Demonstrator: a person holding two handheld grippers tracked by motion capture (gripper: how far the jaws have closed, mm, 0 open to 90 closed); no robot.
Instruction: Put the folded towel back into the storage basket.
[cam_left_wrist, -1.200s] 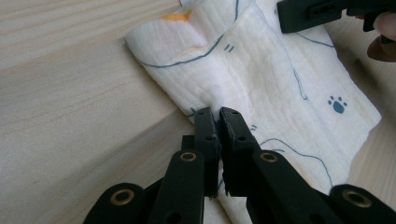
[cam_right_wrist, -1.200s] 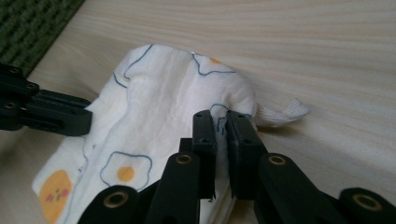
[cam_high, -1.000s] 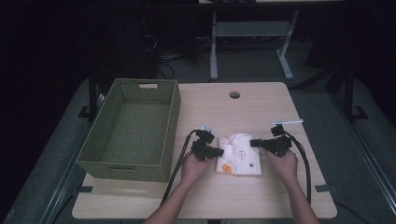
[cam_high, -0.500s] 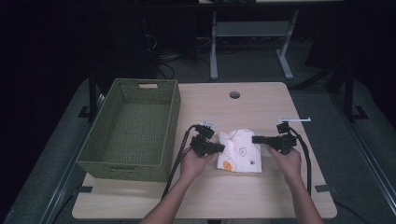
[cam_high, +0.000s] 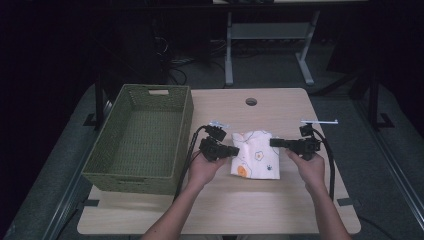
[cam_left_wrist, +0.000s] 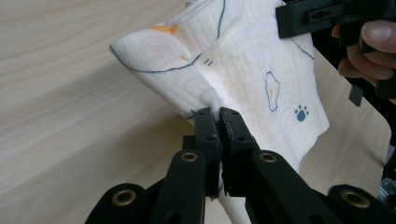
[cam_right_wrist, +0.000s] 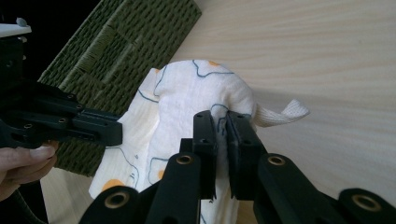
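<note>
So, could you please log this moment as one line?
left claw: shut on cloth | right claw: shut on cloth | basket: unfilled

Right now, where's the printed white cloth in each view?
High view: printed white cloth at table centre, stretched between both grippers.
Left gripper view: upper centre, its edge pinched in the shut jaws.
Right gripper view: centre, bunched over the shut jaws.
Shared landmark: light wooden table; the green woven basket shows in two.
</note>
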